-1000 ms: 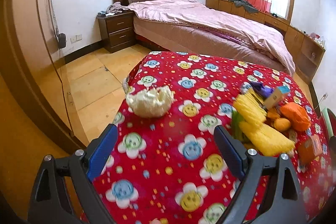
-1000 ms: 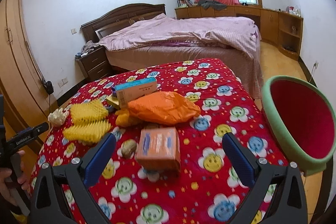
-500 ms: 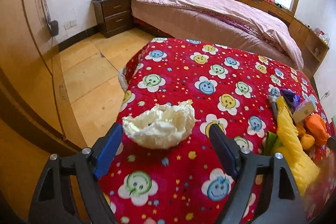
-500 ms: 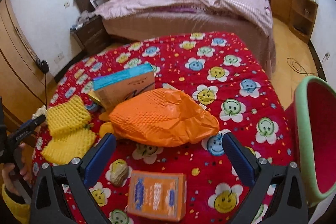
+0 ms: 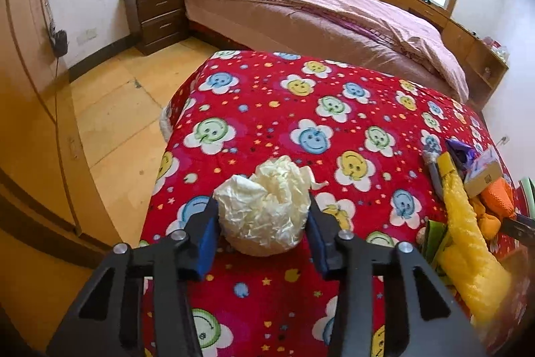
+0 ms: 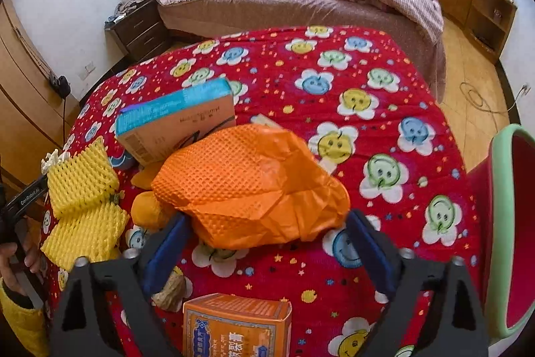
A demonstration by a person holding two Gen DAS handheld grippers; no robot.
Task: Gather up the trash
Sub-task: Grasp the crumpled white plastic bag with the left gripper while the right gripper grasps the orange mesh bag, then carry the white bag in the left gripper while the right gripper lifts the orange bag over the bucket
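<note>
Red smiley blanket [image 5: 301, 109]: left gripper [image 5: 262, 219] has just closed onto light, crushable paper wad [image 5: 264, 213]; right gripper [image 6: 264, 243], jaws just narrowing but not gripping, straddles soft orange bag [image 6: 247, 189].

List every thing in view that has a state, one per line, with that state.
left gripper: fingers have just been closing, now against the cream paper ball.
cream paper ball: crumpled, on the red cloth.
right gripper: fingers closing around the orange bag, not yet pressing.
orange bag: crumpled, lying flat.
bin: open.

trash [image 6: 254, 189] on red smiley blanket [image 6: 334, 56]
</note>
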